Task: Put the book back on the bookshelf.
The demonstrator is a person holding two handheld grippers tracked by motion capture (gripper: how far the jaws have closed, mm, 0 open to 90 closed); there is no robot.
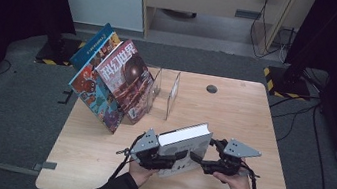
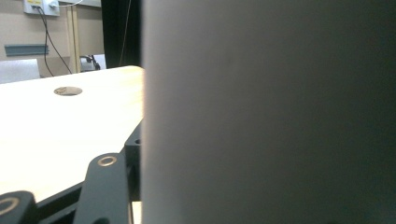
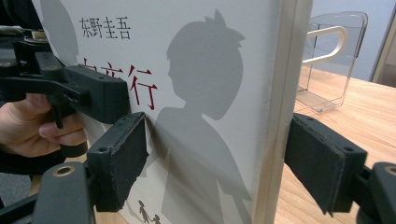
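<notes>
White book (image 1: 184, 142) stands upright on the counter (image 1: 95, 164), near the clear rack (image 1: 166, 91). Left claw (image 1: 162, 160) grasps its left end. Right claw (image 3: 212, 163) straddles the right end, one pad touching the cover, the other just off the pages.

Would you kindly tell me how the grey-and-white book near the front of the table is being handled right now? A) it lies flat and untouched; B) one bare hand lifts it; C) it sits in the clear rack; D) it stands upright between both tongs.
D: the book stands upright, with the left tongs and right tongs on its two sides.
</notes>
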